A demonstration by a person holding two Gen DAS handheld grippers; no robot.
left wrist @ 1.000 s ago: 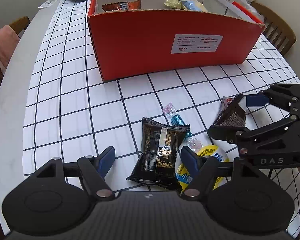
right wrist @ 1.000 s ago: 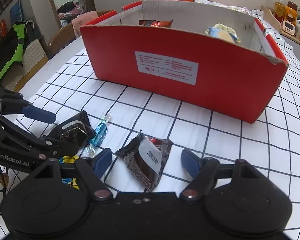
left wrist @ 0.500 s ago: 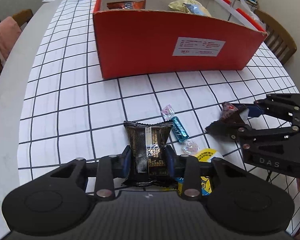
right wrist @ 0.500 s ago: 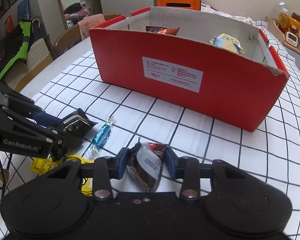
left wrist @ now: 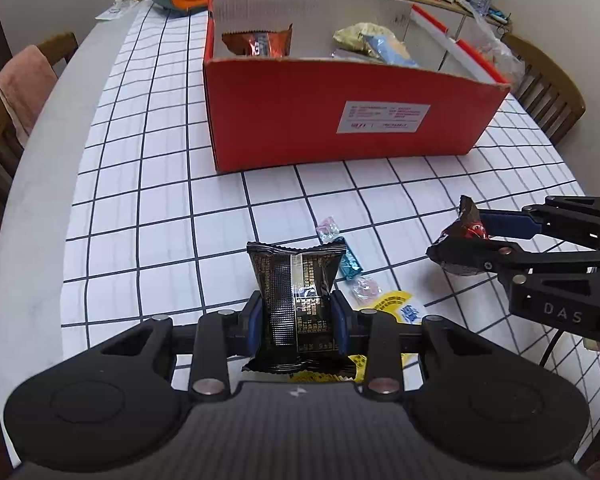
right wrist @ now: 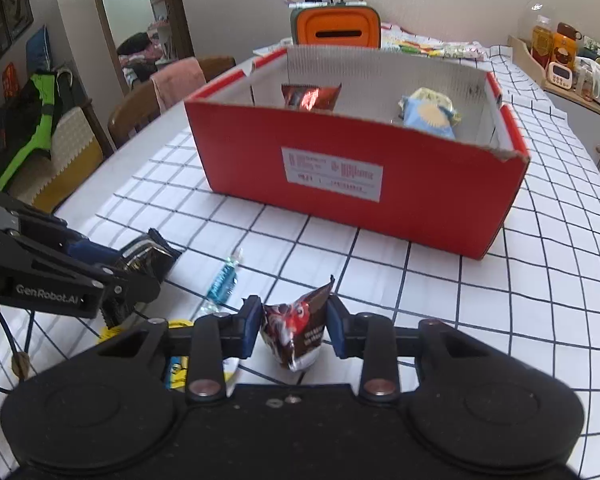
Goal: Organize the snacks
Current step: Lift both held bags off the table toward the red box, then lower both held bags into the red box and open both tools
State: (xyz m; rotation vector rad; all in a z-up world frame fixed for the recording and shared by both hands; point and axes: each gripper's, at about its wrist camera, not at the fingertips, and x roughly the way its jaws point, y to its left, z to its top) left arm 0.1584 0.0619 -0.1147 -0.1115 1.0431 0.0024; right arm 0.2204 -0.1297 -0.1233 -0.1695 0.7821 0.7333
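Ahead of both claws, the red box (left wrist: 300,120) holds a copper packet (left wrist: 258,45) and a blue-yellow bag (left wrist: 380,46). Left claw (left wrist: 296,322) grips a black packet (left wrist: 296,300); right claw (right wrist: 292,326) clamps a brown packet (right wrist: 296,328).

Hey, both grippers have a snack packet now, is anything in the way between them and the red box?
Only the red box's own front wall. The left gripper holds the black packet, the right gripper the brown packet. The tablecloth between them and the box looks bare; the blue candy lies off to the side.
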